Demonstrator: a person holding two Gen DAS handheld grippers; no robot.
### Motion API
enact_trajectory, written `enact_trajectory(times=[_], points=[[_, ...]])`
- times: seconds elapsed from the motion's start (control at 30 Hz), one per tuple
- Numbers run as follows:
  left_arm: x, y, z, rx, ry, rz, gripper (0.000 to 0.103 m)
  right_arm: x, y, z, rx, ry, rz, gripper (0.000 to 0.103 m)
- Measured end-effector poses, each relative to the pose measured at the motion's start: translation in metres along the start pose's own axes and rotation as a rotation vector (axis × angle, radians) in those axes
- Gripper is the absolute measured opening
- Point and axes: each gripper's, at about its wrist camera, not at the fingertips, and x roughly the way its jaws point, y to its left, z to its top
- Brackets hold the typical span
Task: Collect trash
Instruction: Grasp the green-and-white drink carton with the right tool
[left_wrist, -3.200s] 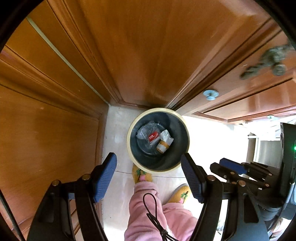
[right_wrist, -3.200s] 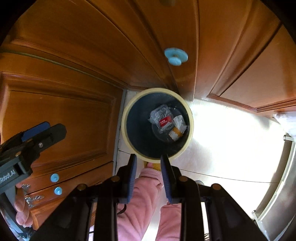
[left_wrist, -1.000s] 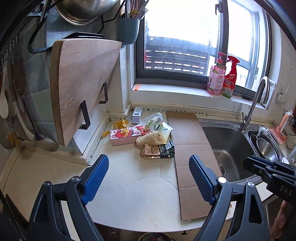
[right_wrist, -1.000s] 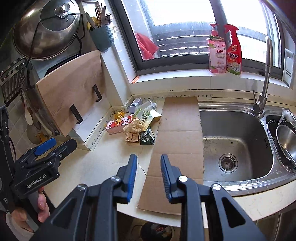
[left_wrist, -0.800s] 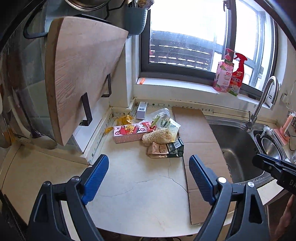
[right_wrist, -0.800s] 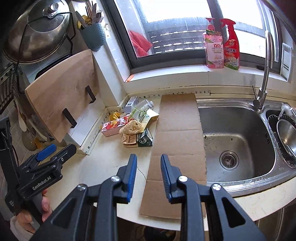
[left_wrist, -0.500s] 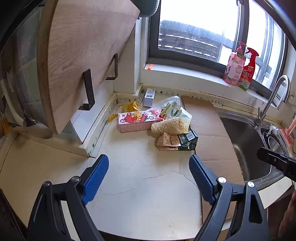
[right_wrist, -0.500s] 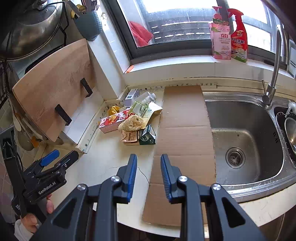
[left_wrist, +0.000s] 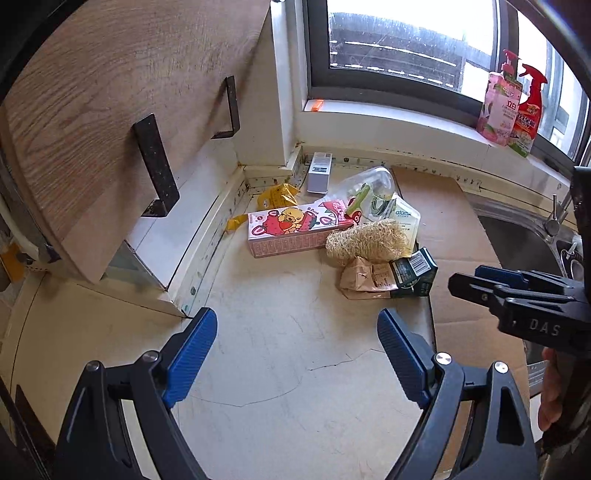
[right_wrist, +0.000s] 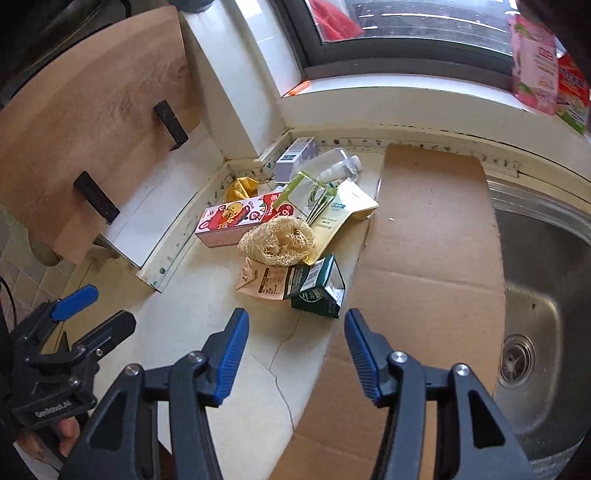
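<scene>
A pile of trash lies in the counter's back corner. It holds a pink strawberry box (left_wrist: 295, 230) (right_wrist: 240, 219), a straw-coloured loofah pad (left_wrist: 367, 242) (right_wrist: 279, 240), a green and brown carton (left_wrist: 391, 280) (right_wrist: 314, 284), a clear plastic bottle (left_wrist: 364, 184) (right_wrist: 334, 162), a yellow wrapper (left_wrist: 277, 195) and a cream packet (right_wrist: 338, 218). My left gripper (left_wrist: 295, 347) is open and empty, short of the pile. My right gripper (right_wrist: 295, 343) is open and empty, just in front of the green carton.
A flat cardboard sheet (right_wrist: 428, 236) lies right of the pile, beside the steel sink (right_wrist: 532, 295). A wooden cutting board (left_wrist: 110, 122) leans on a rack at the left. Spray bottles (left_wrist: 511, 103) stand on the window sill. A small grey box (left_wrist: 319, 171) stands at the back wall.
Both grippers have moved from the bin on the floor up to the counter and closer to the pile. The right gripper's jaws have opened wide.
</scene>
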Motion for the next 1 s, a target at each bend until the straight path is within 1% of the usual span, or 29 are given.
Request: enact_trajectory(times=[0.03, 0.1, 0.2, 0.23, 0.37, 0.43, 0.6, 0.67, 0.77, 0.83, 0.9, 1.0], points=[[0.004, 0.000, 0.002, -0.003, 0.009, 0.003, 0.087, 0.011, -0.002, 0.004, -0.024, 0.010, 0.004, 0.059], [0.016, 0.000, 0.006, -0.014, 0.032, 0.007, 0.087, 0.031, -0.007, 0.011, -0.056, 0.031, 0.009, 0.061], [0.036, -0.001, 0.013, -0.026, 0.070, 0.017, 0.087, 0.058, -0.014, 0.019, -0.082, 0.073, 0.034, 0.061], [0.042, -0.001, 0.014, -0.029, 0.077, 0.018, 0.087, 0.064, -0.016, 0.021, -0.095, 0.082, 0.046, 0.061], [0.062, -0.004, 0.021, -0.043, 0.109, 0.014, 0.087, 0.080, -0.018, 0.024, -0.176, 0.087, 0.049, 0.061], [0.071, -0.004, 0.024, -0.052, 0.120, 0.014, 0.087, 0.088, -0.018, 0.025, -0.205, 0.096, 0.078, 0.061], [0.083, -0.004, 0.030, -0.073, 0.130, 0.008, 0.087, 0.090, -0.009, 0.020, -0.277, 0.108, 0.153, 0.061], [0.086, -0.004, 0.034, -0.081, 0.129, 0.001, 0.087, 0.089, -0.002, 0.016, -0.321, 0.112, 0.167, 0.061], [0.088, -0.005, 0.038, -0.077, 0.126, -0.003, 0.087, 0.089, 0.007, 0.010, -0.384, 0.116, 0.171, 0.061], [0.087, -0.005, 0.038, -0.070, 0.125, 0.000, 0.087, 0.089, 0.009, 0.007, -0.404, 0.121, 0.184, 0.061], [0.085, -0.004, 0.036, -0.068, 0.129, -0.001, 0.087, 0.089, 0.010, 0.004, -0.423, 0.125, 0.195, 0.061], [0.084, 0.001, 0.030, -0.066, 0.138, 0.008, 0.087, 0.090, 0.012, 0.000, -0.456, 0.124, 0.182, 0.061]])
